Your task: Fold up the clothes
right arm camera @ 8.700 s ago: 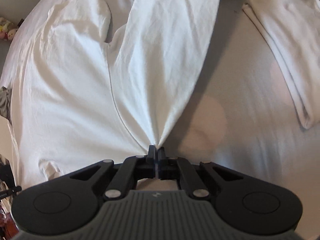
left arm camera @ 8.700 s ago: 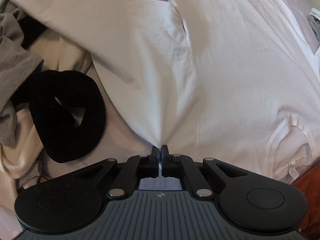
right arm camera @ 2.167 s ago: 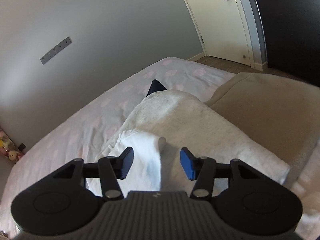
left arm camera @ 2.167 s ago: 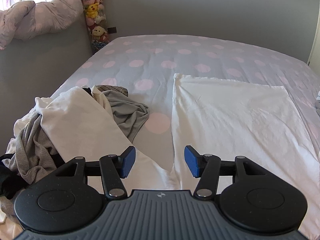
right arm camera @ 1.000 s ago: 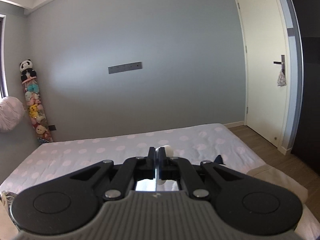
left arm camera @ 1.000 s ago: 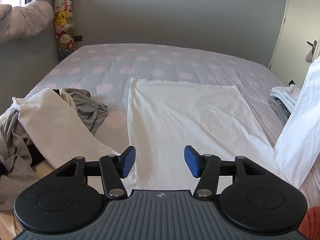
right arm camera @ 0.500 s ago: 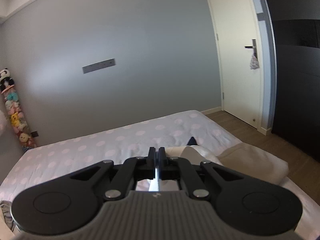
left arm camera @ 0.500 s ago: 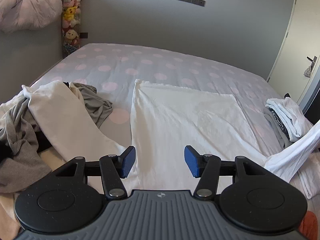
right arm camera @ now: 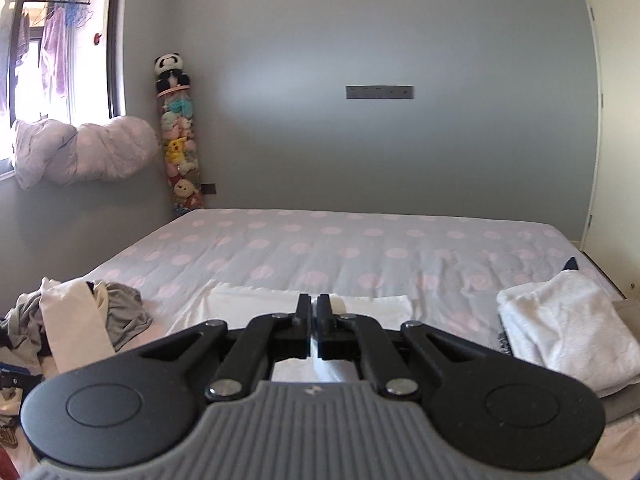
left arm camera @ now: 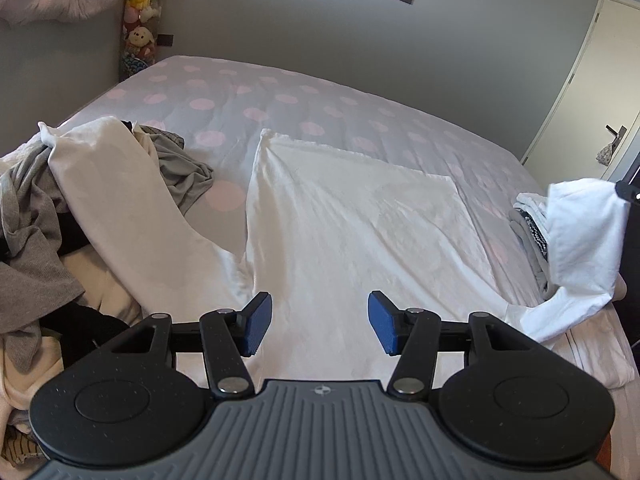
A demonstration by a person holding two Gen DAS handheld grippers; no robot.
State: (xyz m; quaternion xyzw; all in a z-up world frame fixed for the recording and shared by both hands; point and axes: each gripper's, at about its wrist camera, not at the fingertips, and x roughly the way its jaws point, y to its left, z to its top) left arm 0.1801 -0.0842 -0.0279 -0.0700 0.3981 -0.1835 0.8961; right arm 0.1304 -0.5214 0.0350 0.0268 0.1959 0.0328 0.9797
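Observation:
A white shirt (left arm camera: 352,232) lies spread flat on the polka-dot bed (left arm camera: 280,104), one sleeve trailing off to the left. My left gripper (left arm camera: 320,322) hovers over the shirt's near edge, open, its blue pads (left arm camera: 258,322) clear of the cloth. At the far right the shirt's other sleeve (left arm camera: 580,232) is lifted off the bed. My right gripper (right arm camera: 314,308) is shut on that white sleeve, and a strip of the cloth (right arm camera: 332,366) shows just behind the closed fingers. In the right wrist view the flat shirt (right arm camera: 256,300) lies ahead, beyond the fingertips.
A heap of unfolded grey, cream and black clothes (left arm camera: 36,216) fills the bed's left side. Folded white and grey items (right arm camera: 568,320) are stacked at the right edge. A column of plush toys (right arm camera: 178,152) stands in the far corner, and a door (left arm camera: 580,80) is at the right.
The right gripper, still shut on the sleeve, has swung left and lower, turning from the door side toward the bed's middle. The left gripper drifted slightly and stayed open.

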